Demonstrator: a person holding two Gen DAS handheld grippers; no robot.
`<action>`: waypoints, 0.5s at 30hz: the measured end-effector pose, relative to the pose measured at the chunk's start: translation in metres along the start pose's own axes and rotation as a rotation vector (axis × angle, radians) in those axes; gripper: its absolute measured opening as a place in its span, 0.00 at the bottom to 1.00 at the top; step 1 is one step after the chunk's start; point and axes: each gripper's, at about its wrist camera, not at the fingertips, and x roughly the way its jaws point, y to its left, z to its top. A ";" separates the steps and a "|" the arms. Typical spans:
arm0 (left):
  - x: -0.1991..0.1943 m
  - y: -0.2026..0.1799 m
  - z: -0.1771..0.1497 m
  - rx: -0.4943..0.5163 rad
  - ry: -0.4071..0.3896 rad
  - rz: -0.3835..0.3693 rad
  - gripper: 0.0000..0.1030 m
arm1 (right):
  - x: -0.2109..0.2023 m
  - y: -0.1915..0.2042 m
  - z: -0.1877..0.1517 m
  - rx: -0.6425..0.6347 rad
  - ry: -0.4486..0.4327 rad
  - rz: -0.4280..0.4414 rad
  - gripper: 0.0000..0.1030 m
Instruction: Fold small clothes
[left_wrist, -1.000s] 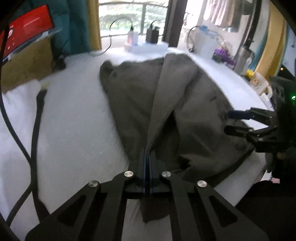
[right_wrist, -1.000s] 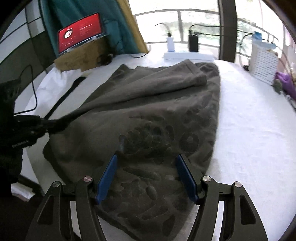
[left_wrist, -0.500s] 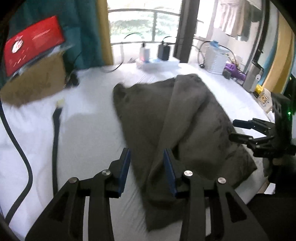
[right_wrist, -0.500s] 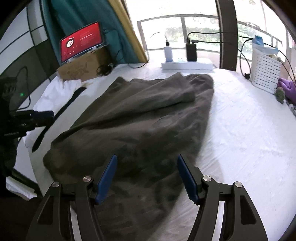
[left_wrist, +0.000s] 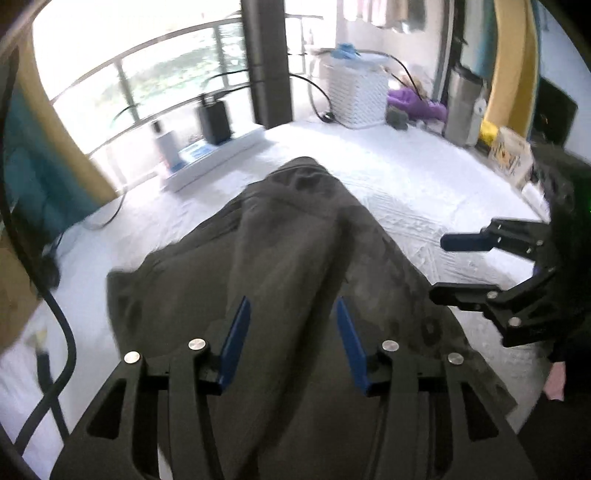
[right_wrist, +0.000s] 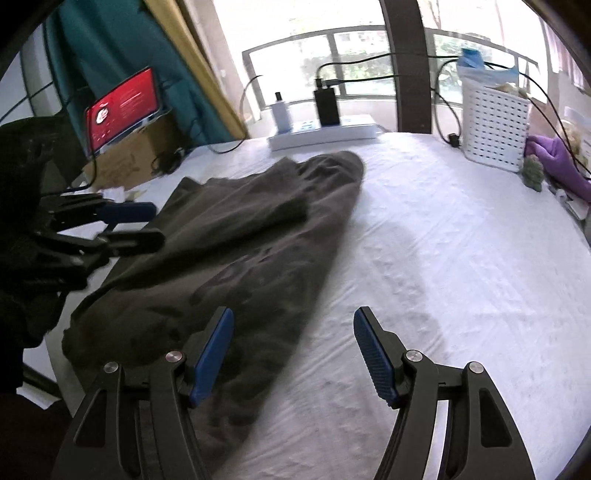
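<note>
A dark grey garment (left_wrist: 295, 258) lies on the white bed, one side folded over its middle. It also shows in the right wrist view (right_wrist: 236, 240). My left gripper (left_wrist: 291, 314) is open and empty above the garment's near end. It shows at the left of the right wrist view (right_wrist: 147, 225). My right gripper (right_wrist: 293, 328) is open and empty over the garment's right edge and the sheet. It shows at the right of the left wrist view (left_wrist: 439, 269).
A white power strip (right_wrist: 325, 133) with chargers sits at the bed's far edge. A white basket (right_wrist: 495, 129) and purple cloth (right_wrist: 557, 166) stand at the far right. A red-screened laptop (right_wrist: 123, 105) on a cardboard box is far left. A black cable (left_wrist: 59, 332) lies left.
My left gripper let go of the garment's fold, opened wide and swung right over the garment. My right gripper stayed open and lifted back toward the garment's right edge.
</note>
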 end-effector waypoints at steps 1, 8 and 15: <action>0.008 -0.004 0.006 0.026 0.005 -0.002 0.48 | 0.000 -0.002 0.001 0.004 -0.003 -0.002 0.68; 0.045 -0.022 0.021 0.164 0.076 0.028 0.48 | 0.006 -0.018 0.007 0.032 -0.004 -0.017 0.68; 0.055 -0.009 0.016 0.169 0.093 0.025 0.20 | 0.018 -0.019 0.013 0.037 0.022 -0.031 0.68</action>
